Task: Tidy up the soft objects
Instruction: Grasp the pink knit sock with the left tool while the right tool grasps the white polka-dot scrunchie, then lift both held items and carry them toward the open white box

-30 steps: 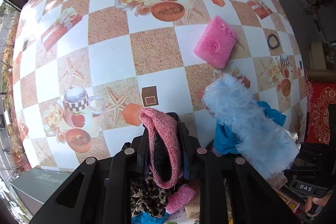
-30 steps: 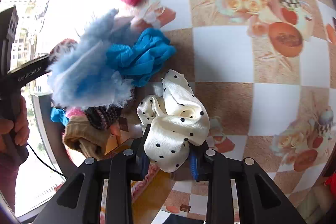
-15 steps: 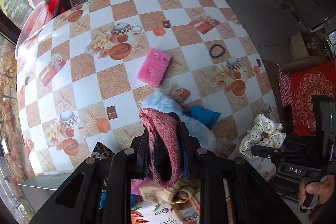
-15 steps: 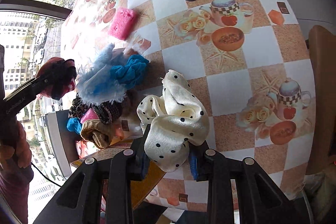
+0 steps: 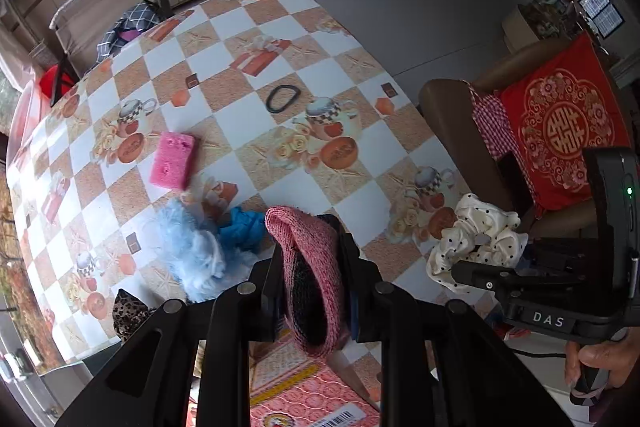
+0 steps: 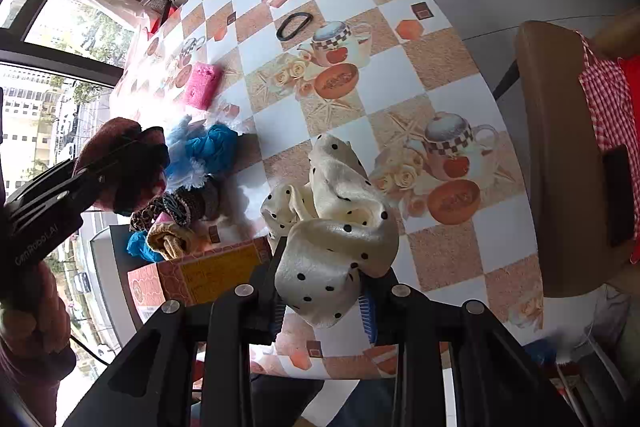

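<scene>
Over the last second both hands have lifted clear of the counter (image 5: 256, 115): where the views sat low over the pile, they now take in the whole checked cloth and the room beyond, so each scrunchie hangs in the air, not resting among the others. The left gripper (image 5: 310, 267) has its jaws pinched on the pink knitted scrunchie (image 5: 308, 259), and the right gripper (image 6: 324, 283) has its jaws pinched on the cream polka-dot scrunchie (image 6: 332, 227); neither grip has changed in that time. I judge that two pieces are picked and on their way to wherever they are to be sorted, perhaps the patterned box (image 6: 208, 275) at the near edge, though nothing shows it is the goal. Counted: two scrunchies are held. On the counter lie one pink sponge (image 5: 173, 161), one thin black hair tie (image 5: 283, 98), one fluffy light-blue scrunchie (image 5: 188, 247) touching one bright blue scrunchie (image 5: 242, 227). Beside the box sits a small cluster: one leopard-print piece (image 6: 146, 215), one dark one (image 6: 192, 201), one tan one (image 6: 170, 239) and a scrap of blue (image 6: 138, 245); a sliver of pink shows among them, and I cannot tell whether it is a separate item.
</scene>
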Demonstrator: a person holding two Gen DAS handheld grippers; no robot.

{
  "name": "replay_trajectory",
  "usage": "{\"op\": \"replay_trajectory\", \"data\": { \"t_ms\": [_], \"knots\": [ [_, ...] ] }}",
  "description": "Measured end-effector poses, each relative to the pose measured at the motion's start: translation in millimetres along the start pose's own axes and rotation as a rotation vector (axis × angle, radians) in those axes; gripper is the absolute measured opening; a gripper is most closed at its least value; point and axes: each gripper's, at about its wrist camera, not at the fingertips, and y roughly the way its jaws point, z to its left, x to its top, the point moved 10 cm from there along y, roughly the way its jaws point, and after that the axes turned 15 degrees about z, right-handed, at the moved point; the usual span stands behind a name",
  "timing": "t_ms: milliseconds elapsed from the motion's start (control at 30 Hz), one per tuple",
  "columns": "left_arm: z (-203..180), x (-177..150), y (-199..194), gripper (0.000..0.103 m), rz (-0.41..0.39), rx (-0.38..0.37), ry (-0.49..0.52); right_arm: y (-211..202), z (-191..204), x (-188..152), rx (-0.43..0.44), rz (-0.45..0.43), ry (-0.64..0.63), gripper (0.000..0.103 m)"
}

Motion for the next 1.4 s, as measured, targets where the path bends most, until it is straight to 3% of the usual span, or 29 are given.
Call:
{"op": "replay_trajectory", "data": {
  "t_ms": [333,667,1033,1233,1400],
  "knots": [
    [-86.5,-37.4,-1.7,0.025,0.019,-0.030,0.113,-10.8,-29.5,-36.0,-0.003,-0.010,-0.024,0.032],
    [-123.5,-86.4,19.2,0.025,0.088,-0.046,0.208,-4.0,-47.6,-69.2,-0.033,-0.001,-0.035,0.032],
    [-117.9,-137.8,34.0,0.025,0.133,-0.068,0.238,25.1,-41.2,-95.9,-0.056,0.080,-0.082,0.032],
    [-108.0,-170.3,38.5,0.025,0.145,-0.029,0.277,43.2,-17.6,-108.0,-0.089,0.147,-0.178,0.032],
    [-87.4,-188.7,35.3,0.025,0.139,-0.009,0.237,56.6,10.0,-117.6,-0.103,0.201,-0.275,0.032]
  ]
}}
